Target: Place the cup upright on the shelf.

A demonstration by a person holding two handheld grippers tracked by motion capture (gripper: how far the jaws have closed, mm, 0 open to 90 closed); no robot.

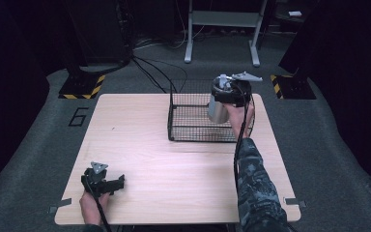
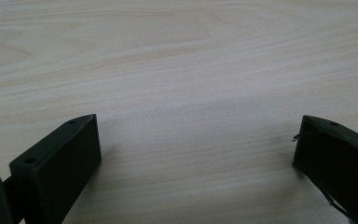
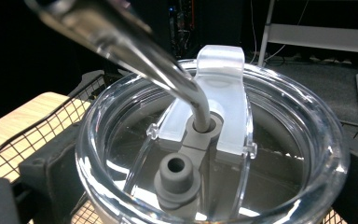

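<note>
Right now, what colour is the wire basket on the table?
Black; the basket shows best in the high view.

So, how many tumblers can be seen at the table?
1. The steel tumbler with a clear lid and a bent straw is held by the right gripper over the wire basket. Nothing appears hidden behind it.

The left black two-jaw gripper (image 1: pixel 107 183) lies low at the near left, held by the left hand (image 1: pixel 92 205), its jaws wide apart with nothing between. The right black two-jaw gripper (image 1: pixel 228 92) is raised at the far right, the camouflage-sleeved right forearm (image 1: pixel 255 186) stretched forward, jaws closed on a load.
</note>
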